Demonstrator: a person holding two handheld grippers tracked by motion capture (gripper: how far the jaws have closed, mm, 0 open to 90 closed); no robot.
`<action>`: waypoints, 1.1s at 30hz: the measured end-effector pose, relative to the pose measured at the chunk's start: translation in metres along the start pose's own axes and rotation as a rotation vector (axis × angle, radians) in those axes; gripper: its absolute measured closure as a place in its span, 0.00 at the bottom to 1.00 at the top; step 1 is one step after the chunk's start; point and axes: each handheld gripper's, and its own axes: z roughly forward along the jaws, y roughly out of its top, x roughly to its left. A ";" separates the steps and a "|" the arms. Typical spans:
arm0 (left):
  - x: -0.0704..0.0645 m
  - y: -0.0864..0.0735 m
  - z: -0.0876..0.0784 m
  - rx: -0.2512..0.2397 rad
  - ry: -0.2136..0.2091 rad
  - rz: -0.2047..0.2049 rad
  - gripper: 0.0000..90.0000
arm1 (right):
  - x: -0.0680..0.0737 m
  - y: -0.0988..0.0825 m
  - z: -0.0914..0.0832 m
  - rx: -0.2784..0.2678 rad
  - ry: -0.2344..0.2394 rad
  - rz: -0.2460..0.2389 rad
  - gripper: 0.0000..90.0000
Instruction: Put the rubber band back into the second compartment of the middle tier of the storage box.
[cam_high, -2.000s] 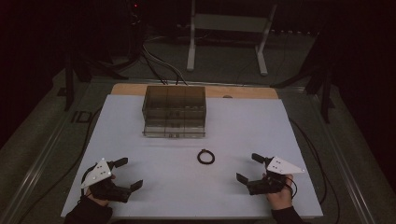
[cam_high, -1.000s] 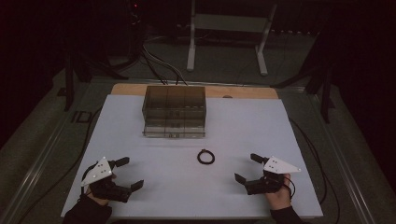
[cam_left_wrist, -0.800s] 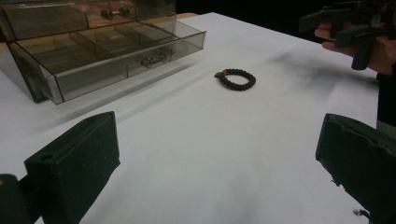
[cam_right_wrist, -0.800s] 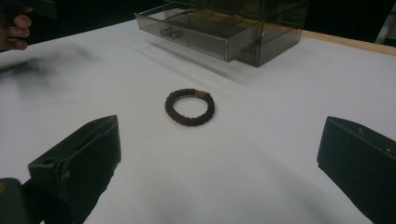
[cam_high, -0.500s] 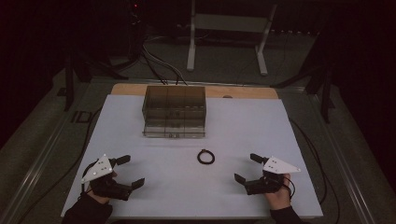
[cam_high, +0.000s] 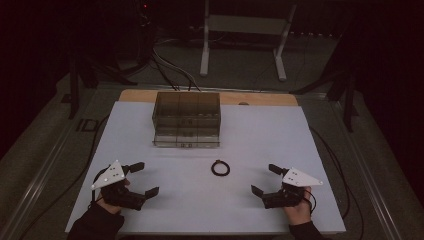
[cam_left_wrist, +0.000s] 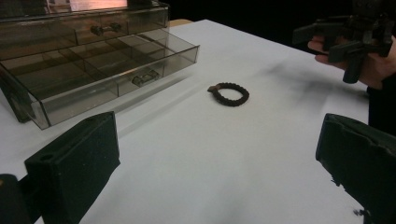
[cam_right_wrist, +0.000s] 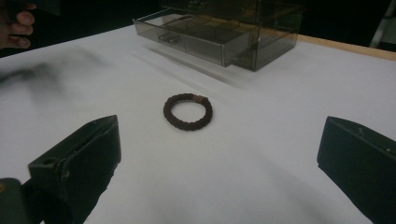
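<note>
A dark braided ring (cam_high: 220, 167) (cam_left_wrist: 229, 94) (cam_right_wrist: 187, 111) lies on the white table between my two grippers. Behind it stands a smoky clear drawer box (cam_high: 186, 119) (cam_left_wrist: 84, 56) (cam_right_wrist: 219, 28) whose bottom drawer (cam_high: 186, 140) is pulled out and looks empty. My left gripper (cam_high: 141, 179) (cam_left_wrist: 215, 163) rests open at the front left, jaws wide apart with nothing between them. At the front right my right gripper (cam_high: 266, 179) (cam_right_wrist: 219, 158) is open too, facing the ring from a short distance.
The white table top (cam_high: 260, 135) has bare room around the ring. A wooden strip (cam_high: 260, 99) runs along its far edge. Beyond stand a metal stand (cam_high: 245, 30) and cables on the dark floor. A hand holds each gripper.
Both grippers have shifted only slightly near the front edge, the left a little lower. The ring and the box have stayed in place.
</note>
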 end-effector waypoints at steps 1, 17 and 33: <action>0.000 0.000 0.001 0.000 -0.004 -0.005 0.00 | 0.000 0.000 0.000 0.000 0.000 0.000 0.00; -0.003 0.016 0.024 0.013 -0.039 0.015 0.00 | 0.001 -0.001 0.002 0.012 0.013 -0.002 0.00; -0.005 0.033 0.052 0.023 -0.072 0.026 0.00 | 0.001 0.000 0.001 0.013 0.017 -0.004 0.00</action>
